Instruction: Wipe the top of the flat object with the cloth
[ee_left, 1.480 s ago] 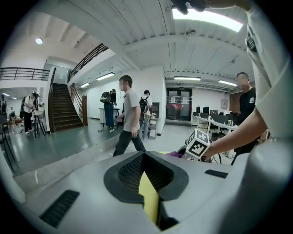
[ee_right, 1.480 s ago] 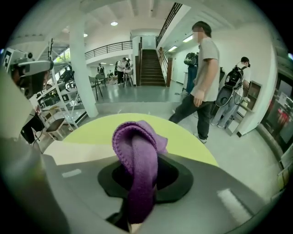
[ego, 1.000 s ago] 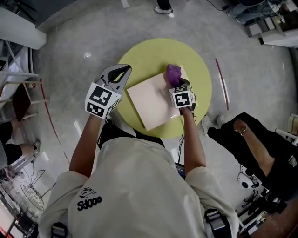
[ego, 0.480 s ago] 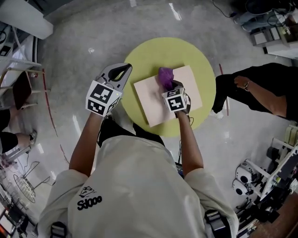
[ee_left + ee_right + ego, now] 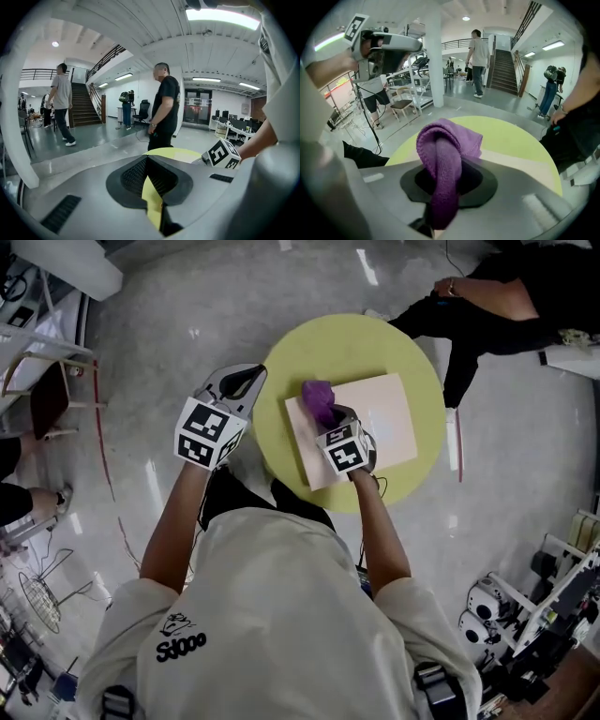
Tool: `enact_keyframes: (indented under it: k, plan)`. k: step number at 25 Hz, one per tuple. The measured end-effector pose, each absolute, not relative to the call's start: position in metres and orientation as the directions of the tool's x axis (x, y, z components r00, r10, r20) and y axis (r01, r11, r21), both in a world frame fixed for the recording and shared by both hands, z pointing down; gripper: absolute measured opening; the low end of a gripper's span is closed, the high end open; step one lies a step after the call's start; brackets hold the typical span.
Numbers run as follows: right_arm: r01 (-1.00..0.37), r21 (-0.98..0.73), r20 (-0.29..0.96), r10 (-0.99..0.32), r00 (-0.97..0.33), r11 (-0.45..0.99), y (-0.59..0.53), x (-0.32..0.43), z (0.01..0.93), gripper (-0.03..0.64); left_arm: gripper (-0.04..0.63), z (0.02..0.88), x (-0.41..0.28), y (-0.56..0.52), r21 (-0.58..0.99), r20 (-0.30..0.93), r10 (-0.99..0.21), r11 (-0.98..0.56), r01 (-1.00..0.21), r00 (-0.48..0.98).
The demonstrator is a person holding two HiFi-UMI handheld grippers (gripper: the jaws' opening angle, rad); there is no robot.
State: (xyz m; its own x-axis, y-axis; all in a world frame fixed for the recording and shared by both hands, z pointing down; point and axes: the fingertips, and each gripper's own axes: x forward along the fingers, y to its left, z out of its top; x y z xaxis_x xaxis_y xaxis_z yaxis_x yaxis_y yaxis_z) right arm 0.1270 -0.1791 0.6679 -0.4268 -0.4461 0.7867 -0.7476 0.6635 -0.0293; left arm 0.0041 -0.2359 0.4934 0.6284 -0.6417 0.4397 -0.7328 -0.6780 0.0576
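On the yellow table [image 5: 319,338], the right gripper [image 5: 330,414] pinches the purple cloth [image 5: 317,395] onto the flat board [image 5: 384,413], mid-wipe; a rightward sweep probably comes next, while the left gripper [image 5: 239,382] hangs closed, empty.

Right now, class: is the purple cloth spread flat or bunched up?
Bunched up: the cloth bulges as a folded wad from the right claw.

Head camera is looking steeply down on the yellow table [image 5: 309,348]; both gripper cameras are skimming low across it, all three sharing that tabletop.
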Motion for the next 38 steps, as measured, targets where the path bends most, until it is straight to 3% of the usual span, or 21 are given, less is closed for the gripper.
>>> enact_keyframes:
  k: [11, 19, 23, 31, 38]
  plan:
    - [-0.562, -0.087, 0.742, -0.323, -0.587, 0.823, -0.139, 0.065, 0.668, 0.086, 0.002, 0.499, -0.002, -0.231, 0.072, 0.449, -0.619, -0.694, -0.716, 0.645]
    - [-0.542, -0.117, 0.724, -0.302, -0.620, 0.832, -0.127, 0.075, 0.665, 0.084, 0.002, 0.501, 0.018, -0.228, 0.073, 0.447, -0.575, -0.740, -0.668, 0.685]
    - [-0.580, -0.113, 0.715, -0.340, -0.611, 0.806, -0.133, 0.106, 0.662, 0.084, 0.002, 0.502, 0.031, -0.226, 0.076, 0.451, -0.562, -0.750, -0.657, 0.693]
    - [-0.726, 0.047, 0.726, -0.523, -0.447, 0.686, -0.173, 0.201, 0.665, 0.084, 0.002, 0.510, 0.055, -0.227, 0.086, 0.470, -0.536, -0.763, -0.641, 0.701]
    - [-0.765, 0.004, 0.690, -0.556, -0.464, 0.644, -0.186, 0.228, 0.663, 0.085, 0.002, 0.516, 0.066, -0.224, 0.086, 0.493, -0.517, -0.772, -0.630, 0.700]
